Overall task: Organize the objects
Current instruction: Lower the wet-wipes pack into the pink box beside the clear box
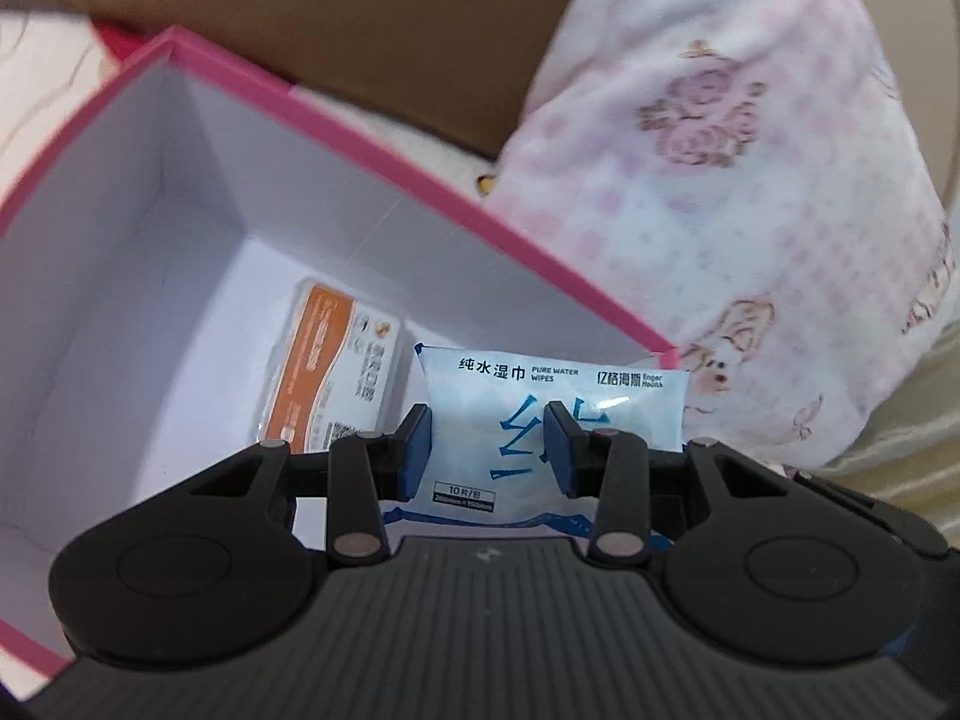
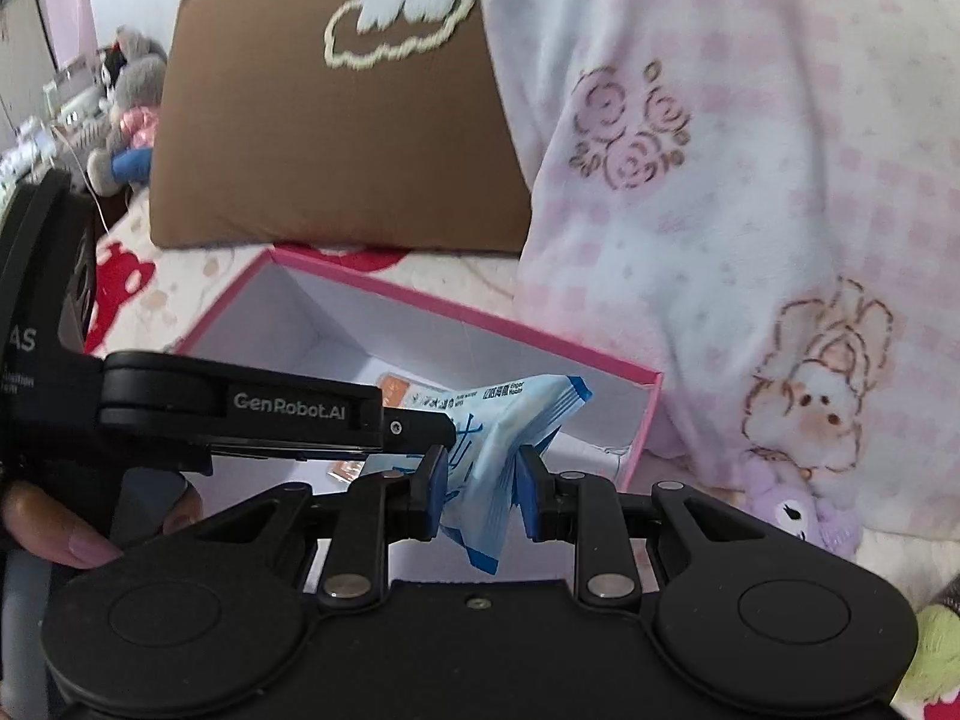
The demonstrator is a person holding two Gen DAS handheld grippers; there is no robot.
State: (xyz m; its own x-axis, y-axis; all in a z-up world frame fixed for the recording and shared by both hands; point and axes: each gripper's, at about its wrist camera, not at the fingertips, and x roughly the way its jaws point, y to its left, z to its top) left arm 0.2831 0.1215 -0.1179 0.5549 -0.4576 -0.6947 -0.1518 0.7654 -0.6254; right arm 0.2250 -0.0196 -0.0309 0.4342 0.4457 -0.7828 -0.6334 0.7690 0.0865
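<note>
Both my grippers pinch the same pale blue plastic pack of wet wipes (image 1: 543,414): my left gripper (image 1: 489,450) clamps its flat face from either side, and my right gripper (image 2: 480,495) squeezes one end so hard that the pack crumples between the blue pads. The pack hangs over the near right corner of the pink-rimmed cardboard box with white inner walls (image 1: 180,192), its lower edge hidden behind my left gripper's black body.

On the box floor lies a small orange-and-white wrapped packet (image 1: 336,372), partly covered by my left gripper's linkage; its print is too blurred to read. The box's near wall is cut off below both views. Most of the white floor left of the packet is open.

The box's right side sits close to a pink-and-white checked fleece blanket with rose and bear prints (image 2: 750,180). Behind the box stands a brown cushion with a stitched cloud outline (image 2: 336,138), apart from the far rim.
</note>
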